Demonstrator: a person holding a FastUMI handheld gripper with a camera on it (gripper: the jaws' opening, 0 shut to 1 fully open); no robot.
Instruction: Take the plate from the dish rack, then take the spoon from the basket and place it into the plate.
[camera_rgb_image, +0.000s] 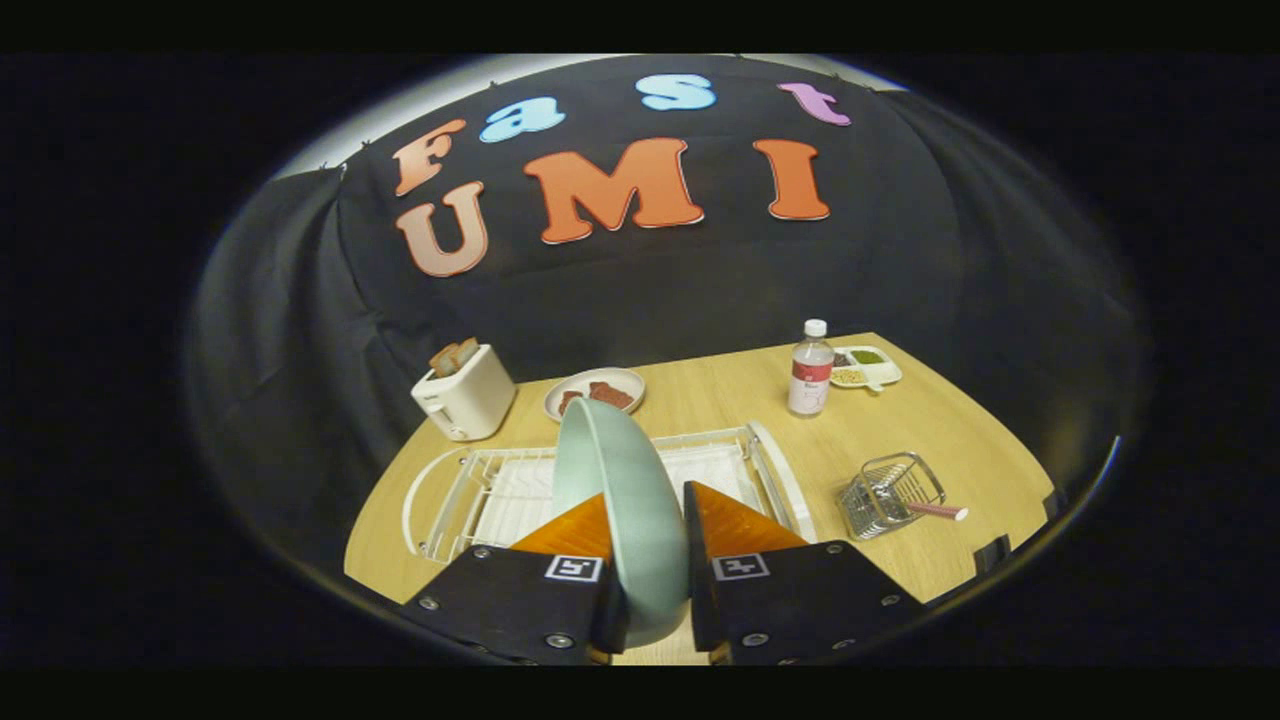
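- The gripper (648, 520) holds the plate (620, 500) on edge, with both fingers pressed on its two faces.
- The plate stands upright above the white dish rack (480, 495).
- The wire basket (890, 493) stands on the wooden table (900, 420), right of the rack.
- The spoon's (935, 511) pink handle sticks out of the basket.

Looks like a mock kitchen in a booth: black cloth wall (640, 290) behind a wooden desk (900, 440) with toaster (465, 392) and dish rack (600, 490).
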